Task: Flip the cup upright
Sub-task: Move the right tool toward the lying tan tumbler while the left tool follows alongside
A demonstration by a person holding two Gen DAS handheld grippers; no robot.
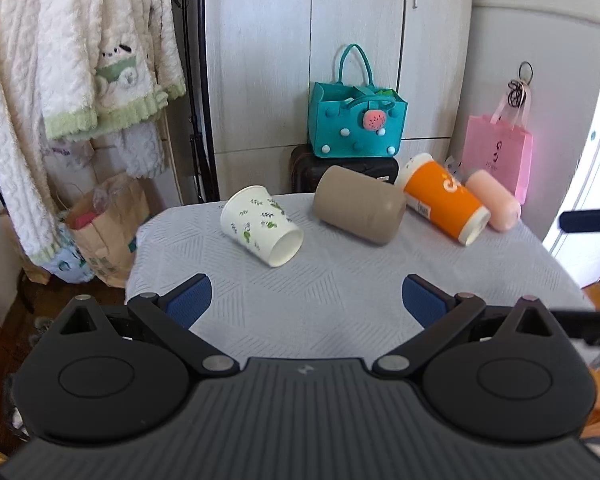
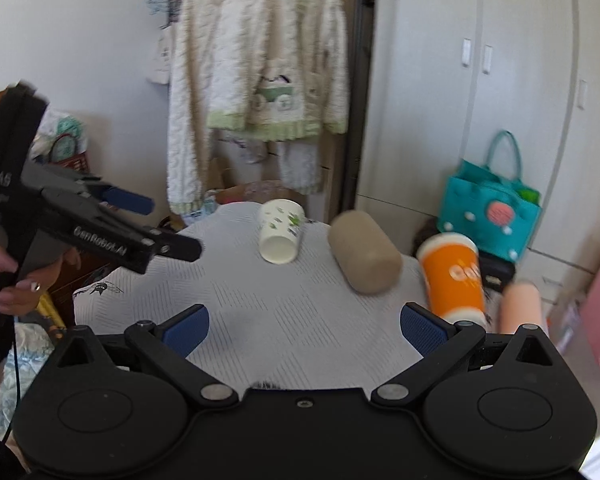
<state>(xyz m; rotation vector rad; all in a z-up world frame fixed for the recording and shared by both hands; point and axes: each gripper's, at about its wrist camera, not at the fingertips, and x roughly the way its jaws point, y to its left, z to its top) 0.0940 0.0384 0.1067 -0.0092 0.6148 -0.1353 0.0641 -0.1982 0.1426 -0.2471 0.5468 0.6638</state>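
Note:
Several cups lie on their sides on a small table with a pale grey cloth: a white leaf-print paper cup, a tan cup, an orange cup and a pink cup. My left gripper is open and empty, short of the white cup; it also shows at the left of the right wrist view. My right gripper is open and empty, its right finger close to the orange cup.
A teal felt bag sits on a black case behind the table. A pink paper bag hangs at the right. White fleece clothes hang at the left above a brown paper bag. White cabinet doors stand behind.

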